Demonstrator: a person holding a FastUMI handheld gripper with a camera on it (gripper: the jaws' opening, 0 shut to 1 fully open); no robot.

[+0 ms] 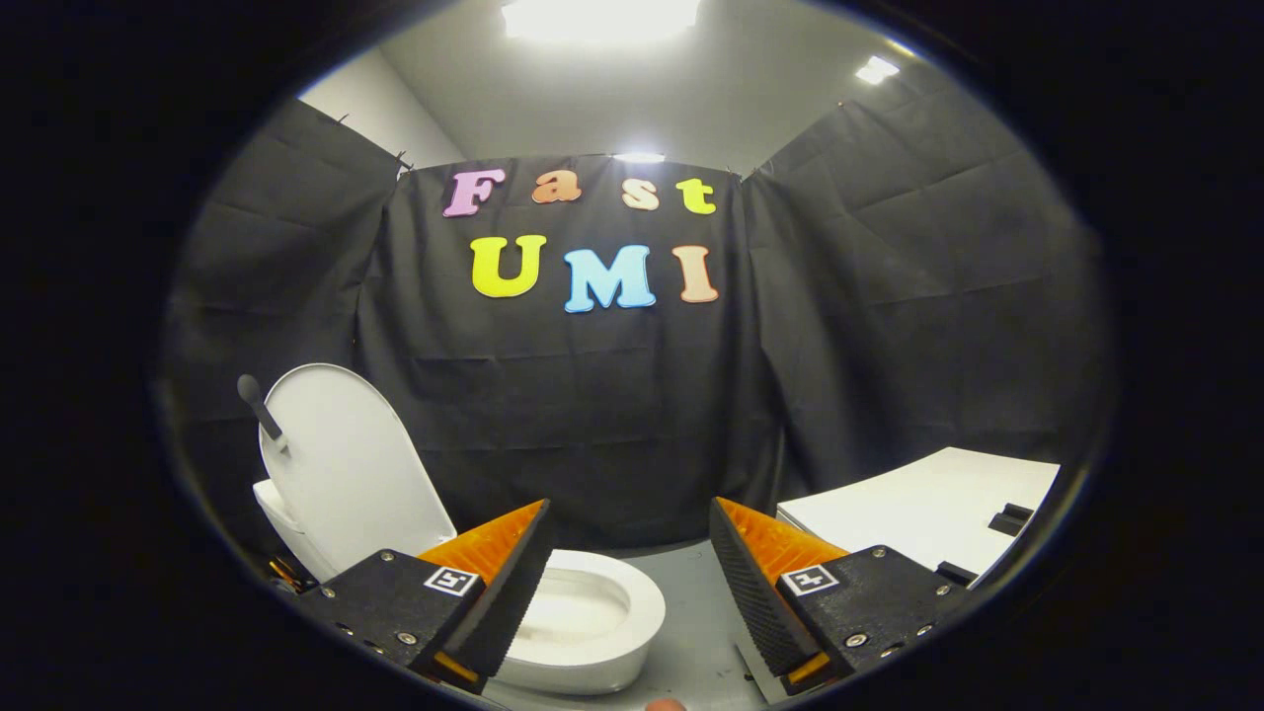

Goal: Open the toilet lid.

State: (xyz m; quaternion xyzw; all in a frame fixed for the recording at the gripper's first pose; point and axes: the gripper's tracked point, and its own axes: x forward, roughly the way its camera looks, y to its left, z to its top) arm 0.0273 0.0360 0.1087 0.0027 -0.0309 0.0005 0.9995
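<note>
Here, in the gripper view, the claw (628, 583) is seen spread wide, with nothing held between its two fingers (509, 583). The gap between the fingertips is left open onto the grey floor (691, 612) and the black cloth wall (612, 434) behind it.

The toilet (583, 632) is found on the floor, partly covered by the left finger. Its white bowl and seat ring are shown just past and beside that finger, toward the gap. The toilet lid (346, 464) is already raised, stood nearly upright and leaned slightly back against the cloth wall, above and behind the left finger. The lid is not touched by the claw. A dark handle-like stick (259, 405) is seen at the lid's upper left edge; what it is fixed to cannot be told. Small coloured items (284, 573) are glimpsed on the floor beside the toilet base, too small to be identified.

A white table (938, 513) is placed beyond the right finger, against the cloth wall, with small dark pieces (1009, 517) laid near its right edge. Ceiling lights (600, 18) are lit overhead.
</note>
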